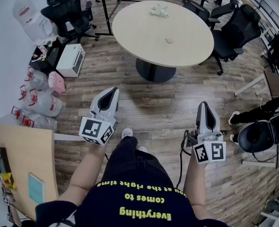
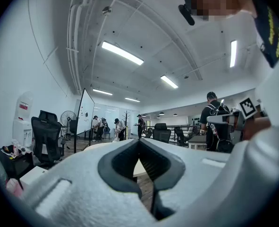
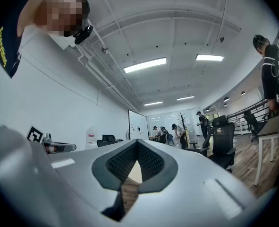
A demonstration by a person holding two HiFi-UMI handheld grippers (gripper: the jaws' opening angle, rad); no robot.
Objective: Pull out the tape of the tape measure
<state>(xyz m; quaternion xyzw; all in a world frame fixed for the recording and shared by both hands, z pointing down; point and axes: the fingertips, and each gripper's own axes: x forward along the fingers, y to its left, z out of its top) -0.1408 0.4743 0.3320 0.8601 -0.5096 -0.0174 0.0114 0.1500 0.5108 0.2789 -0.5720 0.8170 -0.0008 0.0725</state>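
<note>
I hold my left gripper (image 1: 112, 91) and my right gripper (image 1: 204, 105) out level in front of me over the wooden floor (image 1: 158, 108). The jaws of both are pressed together with nothing between them; each gripper view shows only the room beyond the closed pads.

I cannot pick out the tape measure for certain. A black and yellow object (image 1: 3, 168) lies near the edge of the wooden worktop (image 1: 23, 150) at my left, well apart from both grippers, and may be it, but it is too small to tell. The round worktop (image 1: 144, 30) ahead carries only a white crumpled thing (image 1: 158, 10) and a small scrap (image 1: 169, 40).

I expect a hard, compact case, fairly heavy for its bulk, with smooth plastic sides that could slip. The blade should be thin, springy steel that kinks if bent sideways and pulls back under its spring. So I would clamp one pair of jaws across the flat faces of the case, pinch the end hook with the other, and draw it straight out in line with the slot.
</note>
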